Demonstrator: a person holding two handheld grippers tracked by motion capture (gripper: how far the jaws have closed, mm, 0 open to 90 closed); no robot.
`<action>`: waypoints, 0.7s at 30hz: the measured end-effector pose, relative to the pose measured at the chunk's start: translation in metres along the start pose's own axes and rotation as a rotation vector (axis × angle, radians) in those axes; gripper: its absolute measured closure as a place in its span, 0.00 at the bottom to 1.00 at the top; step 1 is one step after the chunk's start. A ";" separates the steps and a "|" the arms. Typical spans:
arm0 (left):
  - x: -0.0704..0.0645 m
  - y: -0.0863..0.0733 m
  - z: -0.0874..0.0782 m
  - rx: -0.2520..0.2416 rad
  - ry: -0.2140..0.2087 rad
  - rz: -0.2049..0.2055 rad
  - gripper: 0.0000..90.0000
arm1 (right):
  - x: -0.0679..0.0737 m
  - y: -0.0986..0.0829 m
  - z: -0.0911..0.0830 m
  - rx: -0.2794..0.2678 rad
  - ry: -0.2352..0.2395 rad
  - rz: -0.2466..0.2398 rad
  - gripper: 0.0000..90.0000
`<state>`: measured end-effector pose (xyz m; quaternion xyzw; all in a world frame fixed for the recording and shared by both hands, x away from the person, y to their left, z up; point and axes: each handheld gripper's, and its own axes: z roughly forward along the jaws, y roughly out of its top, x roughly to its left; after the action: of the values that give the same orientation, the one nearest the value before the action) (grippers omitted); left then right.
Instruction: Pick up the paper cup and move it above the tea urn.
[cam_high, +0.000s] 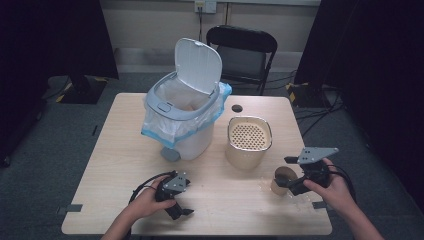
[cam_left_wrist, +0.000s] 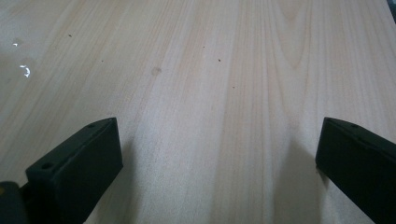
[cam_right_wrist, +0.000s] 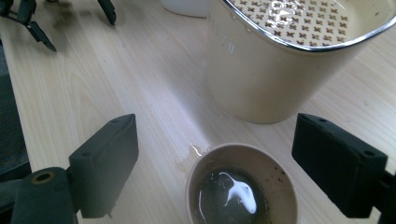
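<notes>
A brown paper cup (cam_high: 281, 180) (cam_right_wrist: 243, 186) holding dark liquid stands on the wooden table (cam_high: 125, 150) at the front right. My right gripper (cam_high: 289, 175) (cam_right_wrist: 217, 135) is open, with one jaw on each side of the cup and neither touching it. Just beyond the cup is a beige container (cam_high: 248, 141) (cam_right_wrist: 280, 70) with a perforated strainer insert. My left gripper (cam_high: 181, 212) (cam_left_wrist: 219, 135) is open and low over bare wood at the front left, with nothing between its jaws.
A white bin (cam_high: 184, 112) with its lid up and a clear bag liner stands at the back centre. A small dark disc (cam_high: 237, 108) lies behind the container. Drops of liquid (cam_right_wrist: 196, 151) wet the table by the cup. A black chair (cam_high: 242, 50) stands behind the table.
</notes>
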<state>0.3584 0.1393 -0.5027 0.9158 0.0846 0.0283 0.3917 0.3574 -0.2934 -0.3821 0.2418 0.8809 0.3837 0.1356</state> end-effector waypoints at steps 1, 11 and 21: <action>0.000 0.000 0.000 0.000 0.000 0.000 0.00 | -0.001 -0.001 0.000 0.005 -0.006 0.001 0.16; 0.000 0.000 0.000 0.000 0.000 0.000 0.00 | -0.006 -0.020 0.001 0.009 -0.021 0.039 0.16; 0.000 0.000 0.000 0.000 0.000 0.000 0.00 | -0.014 -0.038 0.002 -0.009 -0.035 0.091 0.16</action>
<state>0.3584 0.1393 -0.5027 0.9158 0.0846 0.0284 0.3916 0.3576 -0.3219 -0.4103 0.2876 0.8646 0.3893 0.1346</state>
